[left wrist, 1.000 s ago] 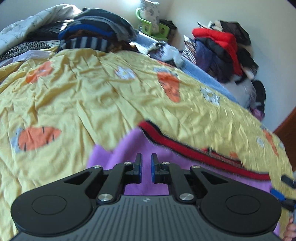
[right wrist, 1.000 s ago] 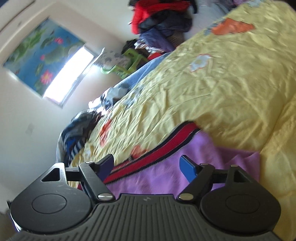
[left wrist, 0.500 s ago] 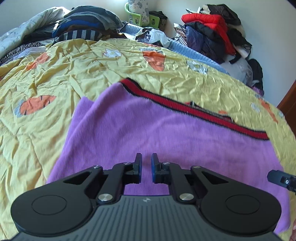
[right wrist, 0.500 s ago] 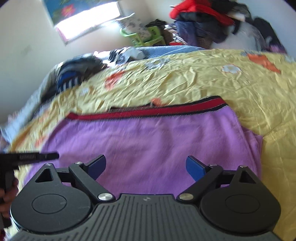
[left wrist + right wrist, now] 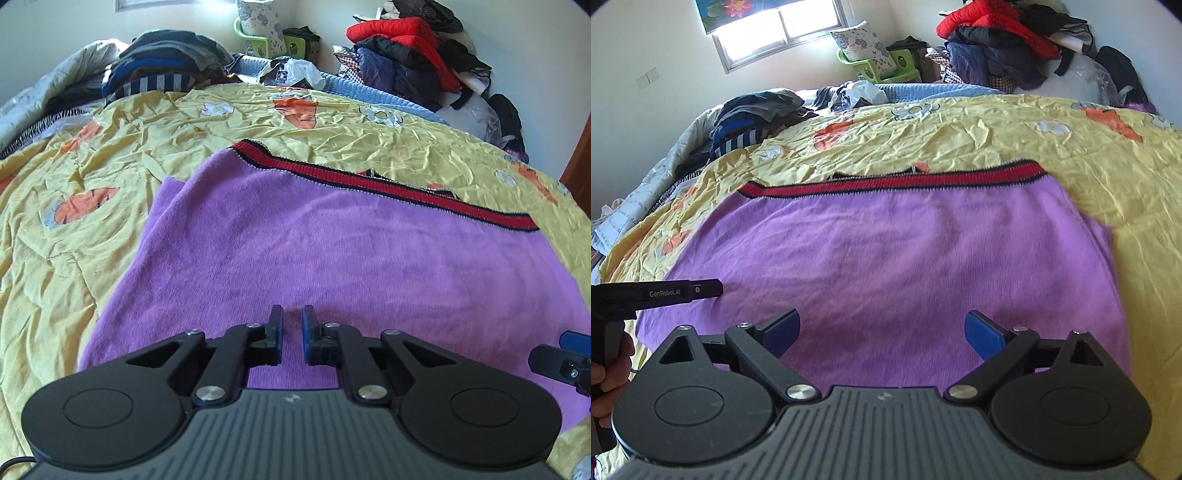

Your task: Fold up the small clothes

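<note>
A purple knit garment [image 5: 332, 251] with a red and black striped band [image 5: 388, 184] along its far edge lies spread flat on the yellow bedspread [image 5: 110, 147]. It also shows in the right wrist view [image 5: 886, 266], with its band [image 5: 894, 182]. My left gripper [image 5: 291, 332] hovers over the garment's near edge, its jaws nearly together with a thin gap and nothing between them. My right gripper [image 5: 882, 332] is wide open and empty over the near edge, to the right of the left gripper's body [image 5: 657, 293].
A pile of dark and striped clothes [image 5: 162, 74] lies at the bed's far left. A heap with a red jacket [image 5: 406, 48] stands in the far right corner. A green basket [image 5: 273, 40] sits by the wall. A window [image 5: 775, 33] is behind.
Both grippers have drawn back and levelled out. The garment, partly seen a second ago, now lies spread flat and in full view. The right gripper has stayed open, the left nearly closed.
</note>
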`<act>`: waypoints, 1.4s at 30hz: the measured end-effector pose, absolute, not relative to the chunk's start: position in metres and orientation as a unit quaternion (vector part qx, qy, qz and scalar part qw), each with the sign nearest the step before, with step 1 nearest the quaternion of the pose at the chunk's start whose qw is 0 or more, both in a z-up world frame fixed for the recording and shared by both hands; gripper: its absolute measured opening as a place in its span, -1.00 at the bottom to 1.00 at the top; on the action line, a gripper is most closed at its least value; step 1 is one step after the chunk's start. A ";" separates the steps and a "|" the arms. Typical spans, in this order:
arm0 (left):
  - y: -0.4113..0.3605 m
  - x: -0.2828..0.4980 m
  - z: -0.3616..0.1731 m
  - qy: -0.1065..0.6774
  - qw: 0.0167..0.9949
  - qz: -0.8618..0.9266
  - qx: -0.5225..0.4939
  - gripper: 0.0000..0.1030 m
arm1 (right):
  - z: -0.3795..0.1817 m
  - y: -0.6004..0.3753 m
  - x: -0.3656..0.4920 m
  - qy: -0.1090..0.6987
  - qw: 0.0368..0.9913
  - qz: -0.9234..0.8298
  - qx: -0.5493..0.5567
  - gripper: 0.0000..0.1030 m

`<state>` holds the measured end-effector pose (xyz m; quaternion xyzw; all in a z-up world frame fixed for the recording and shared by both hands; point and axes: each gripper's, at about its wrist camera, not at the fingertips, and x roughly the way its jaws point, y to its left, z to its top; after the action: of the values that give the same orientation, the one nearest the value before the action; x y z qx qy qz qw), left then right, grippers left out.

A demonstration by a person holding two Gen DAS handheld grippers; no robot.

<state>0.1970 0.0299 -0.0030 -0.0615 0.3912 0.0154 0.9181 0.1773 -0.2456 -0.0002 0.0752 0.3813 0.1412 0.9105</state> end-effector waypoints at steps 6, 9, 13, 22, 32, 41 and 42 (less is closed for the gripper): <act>0.020 0.186 -0.006 0.384 0.923 0.011 -0.028 -0.80 | -0.007 -0.242 0.163 0.383 0.911 0.133 0.073 0.83; 0.016 0.181 -0.006 0.379 0.925 0.012 -0.014 -0.79 | -0.009 -0.241 0.158 0.385 0.911 0.131 0.072 0.83; 0.014 0.174 -0.007 0.373 0.928 0.012 -0.004 -0.40 | -0.011 -0.238 0.149 0.383 0.913 0.123 0.064 0.83; 0.002 0.160 -0.009 0.339 0.939 0.014 0.058 0.69 | -0.013 -0.215 0.133 0.375 0.919 0.123 0.017 0.83; 0.014 0.160 -0.004 0.336 0.941 0.015 0.045 0.69 | -0.008 -0.190 0.123 0.359 0.925 0.120 -0.043 0.83; 0.022 0.160 0.001 0.331 0.942 0.011 0.046 0.69 | -0.009 -0.163 0.109 0.344 0.925 0.130 -0.099 0.83; 0.027 0.161 0.004 0.328 0.944 0.011 0.046 0.69 | -0.009 -0.157 0.107 0.340 0.924 0.133 -0.112 0.83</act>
<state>0.1607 0.0268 0.0040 0.0458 0.3277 0.0108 0.9436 0.1070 -0.1574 -0.0090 -0.1115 0.3399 0.1333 0.9243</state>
